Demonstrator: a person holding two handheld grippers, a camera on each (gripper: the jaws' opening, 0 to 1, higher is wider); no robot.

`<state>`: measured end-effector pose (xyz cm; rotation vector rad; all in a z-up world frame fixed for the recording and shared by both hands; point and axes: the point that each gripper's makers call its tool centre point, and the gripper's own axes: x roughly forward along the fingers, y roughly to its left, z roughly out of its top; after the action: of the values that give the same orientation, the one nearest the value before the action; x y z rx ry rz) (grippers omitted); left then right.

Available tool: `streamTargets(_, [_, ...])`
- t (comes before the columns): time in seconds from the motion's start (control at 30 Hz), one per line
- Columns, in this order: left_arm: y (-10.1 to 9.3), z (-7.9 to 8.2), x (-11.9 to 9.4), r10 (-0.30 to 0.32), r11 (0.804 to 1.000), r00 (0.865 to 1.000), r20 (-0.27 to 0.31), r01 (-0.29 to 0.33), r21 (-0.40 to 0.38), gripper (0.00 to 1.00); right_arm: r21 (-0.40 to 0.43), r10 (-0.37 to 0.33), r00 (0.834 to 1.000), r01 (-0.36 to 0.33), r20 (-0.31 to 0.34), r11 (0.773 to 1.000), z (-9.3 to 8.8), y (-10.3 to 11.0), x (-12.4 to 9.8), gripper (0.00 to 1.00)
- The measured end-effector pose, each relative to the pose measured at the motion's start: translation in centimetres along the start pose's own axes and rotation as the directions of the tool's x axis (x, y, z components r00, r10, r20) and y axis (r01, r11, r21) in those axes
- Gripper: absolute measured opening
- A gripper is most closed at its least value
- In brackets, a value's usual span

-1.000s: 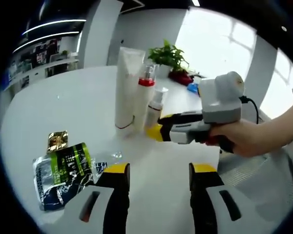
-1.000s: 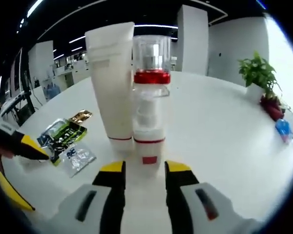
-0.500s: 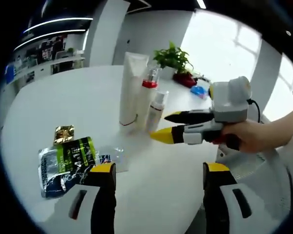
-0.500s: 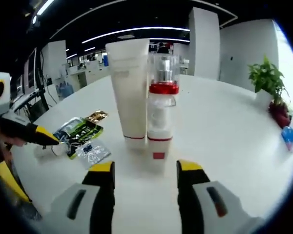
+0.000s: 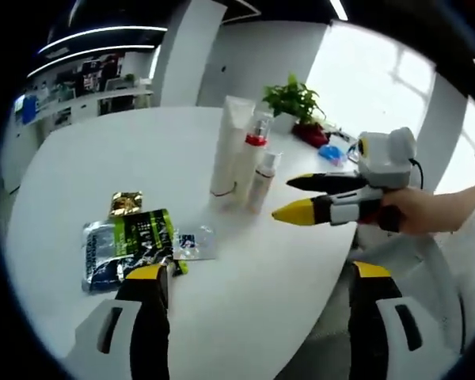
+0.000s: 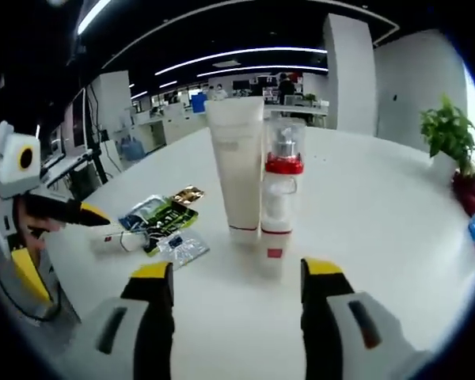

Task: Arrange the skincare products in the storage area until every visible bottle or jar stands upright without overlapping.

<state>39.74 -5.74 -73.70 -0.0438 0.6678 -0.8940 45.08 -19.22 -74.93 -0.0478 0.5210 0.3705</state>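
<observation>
Three products stand upright and close together on the white round table [image 5: 103, 166]: a tall white tube [image 5: 229, 146] [image 6: 238, 170], a clear bottle with a red collar [image 5: 251, 158] [image 6: 282, 194], and a small white pump bottle [image 5: 262, 182] [image 6: 272, 255] in front. My left gripper [image 5: 257, 273] is open, well back from them, near the sachets. My right gripper [image 6: 236, 271] [image 5: 283, 198] is open too, a short way before the small bottle, with nothing between its jaws. A hand holds it at the table's right edge.
Flat sachets lie left of the bottles: a green and black packet [image 5: 131, 241] [image 6: 162, 215], a gold one [image 5: 127, 203] [image 6: 188, 194] and a small clear one [image 5: 192, 241] [image 6: 182, 247]. A potted plant [image 5: 294, 99] [image 6: 447, 131] stands at the far side.
Both grippers have drawn back from the bottles, and both pairs of jaws have spread wider. The right gripper's jaws no longer flank the small pump bottle.
</observation>
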Motion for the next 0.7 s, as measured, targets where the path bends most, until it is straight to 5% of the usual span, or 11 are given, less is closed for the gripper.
streamTargets(0.7, [0.6,-0.5,-4.5,0.099,0.995,0.994,0.037,-0.098,-0.032,0.97,0.006,0.119,0.993,-0.120,0.021,0.993,1.1,1.3,-4.0,0.89])
